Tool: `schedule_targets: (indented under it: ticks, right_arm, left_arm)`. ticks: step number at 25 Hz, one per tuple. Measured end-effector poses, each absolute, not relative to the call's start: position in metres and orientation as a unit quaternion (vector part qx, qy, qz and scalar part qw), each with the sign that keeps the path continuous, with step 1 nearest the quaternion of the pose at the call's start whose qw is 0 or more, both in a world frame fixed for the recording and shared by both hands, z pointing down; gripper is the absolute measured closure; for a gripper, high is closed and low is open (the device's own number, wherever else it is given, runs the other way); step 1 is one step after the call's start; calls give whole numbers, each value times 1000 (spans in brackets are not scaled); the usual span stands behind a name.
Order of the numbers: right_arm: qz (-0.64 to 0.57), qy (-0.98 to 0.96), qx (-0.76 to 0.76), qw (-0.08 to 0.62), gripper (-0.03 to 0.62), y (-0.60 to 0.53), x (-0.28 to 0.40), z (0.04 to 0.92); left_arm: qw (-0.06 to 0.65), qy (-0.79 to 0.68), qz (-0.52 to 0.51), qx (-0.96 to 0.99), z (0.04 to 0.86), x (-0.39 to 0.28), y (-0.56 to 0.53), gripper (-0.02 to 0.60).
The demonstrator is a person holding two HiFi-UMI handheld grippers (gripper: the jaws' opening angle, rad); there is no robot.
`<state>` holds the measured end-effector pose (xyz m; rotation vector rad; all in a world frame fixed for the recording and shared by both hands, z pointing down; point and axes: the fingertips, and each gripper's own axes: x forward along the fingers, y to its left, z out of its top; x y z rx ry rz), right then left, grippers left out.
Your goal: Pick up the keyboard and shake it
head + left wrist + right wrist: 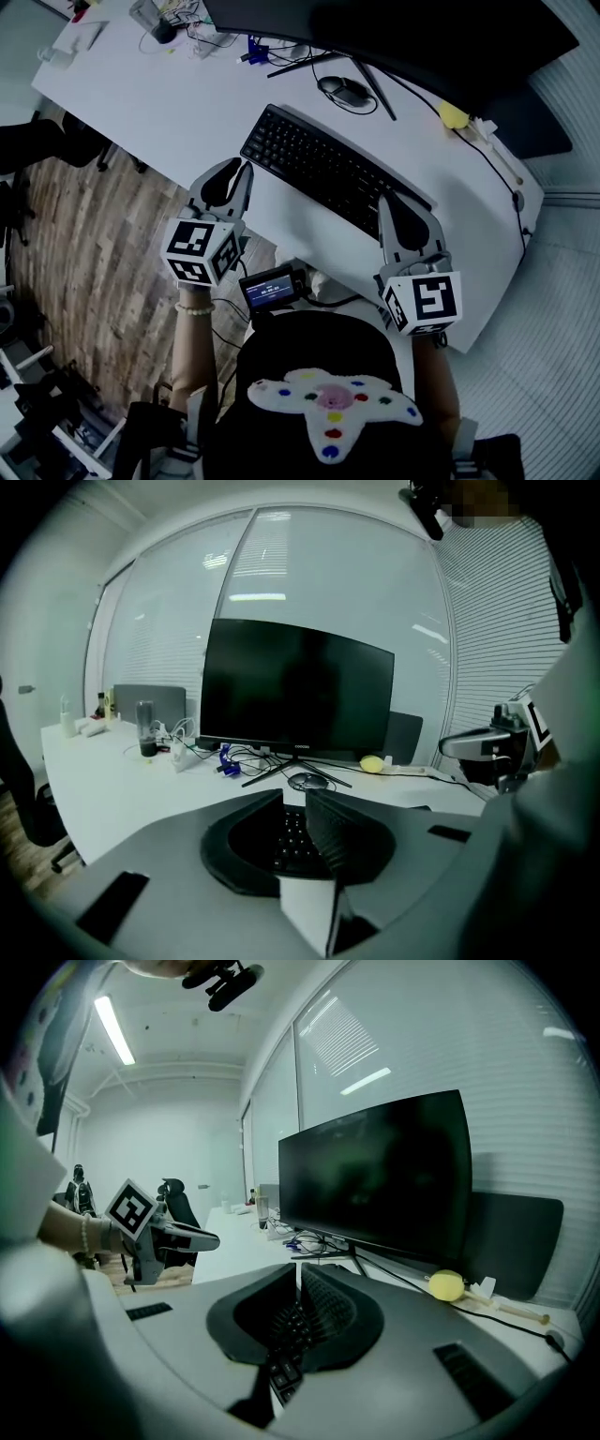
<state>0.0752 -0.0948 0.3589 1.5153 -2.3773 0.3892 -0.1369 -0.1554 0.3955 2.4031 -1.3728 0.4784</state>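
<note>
Tongs at both ends of keyboard point(328, 173)
It lies flat by the table point(169, 103) front edge; left tongs point(246, 169), slightly parted, empty, beside its left end; right tongs point(384, 199), closed, empty, above its right end.

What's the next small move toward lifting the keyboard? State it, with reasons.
Probably open both grippers wider: the keyboard lies flat on the desk, untouched; the right gripper, at its near edge, is shut, and the left gripper, short of its left end, is barely open.

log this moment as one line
phase: pre-grasp | keyboard: on desk, not gripped | left tongs: slightly apart, empty | right tongs: shut, empty
</note>
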Motion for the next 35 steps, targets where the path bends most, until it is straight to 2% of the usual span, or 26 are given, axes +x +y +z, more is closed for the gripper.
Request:
schedule_targets:
  ticks: [1, 5, 12, 20, 24, 35]
  right_arm:
    - [138, -824, 530, 149, 553, -97, 74, 360]
    - [146, -814, 540, 158, 553, -104, 68, 366]
    - [162, -798, 556, 167, 553, -114, 59, 376]
    - [174, -775, 585, 165, 553, -122, 57, 381]
    - [177, -766, 595, 167, 553, -123, 57, 384]
    - [190, -745, 617, 168, 553, -125, 64, 384]
  left_arm:
    - [176, -474, 170, 846, 401, -139, -161, 496]
    - [214, -447, 181, 849, 428, -148, -183, 433]
    - [259, -392, 233, 851, 478, -153, -214, 377]
    - [304, -340, 293, 840, 531, -152, -238, 364]
    - [317, -317, 306, 840, 542, -147, -246, 341]
    - [346, -289, 332, 829, 555, -144, -256, 331]
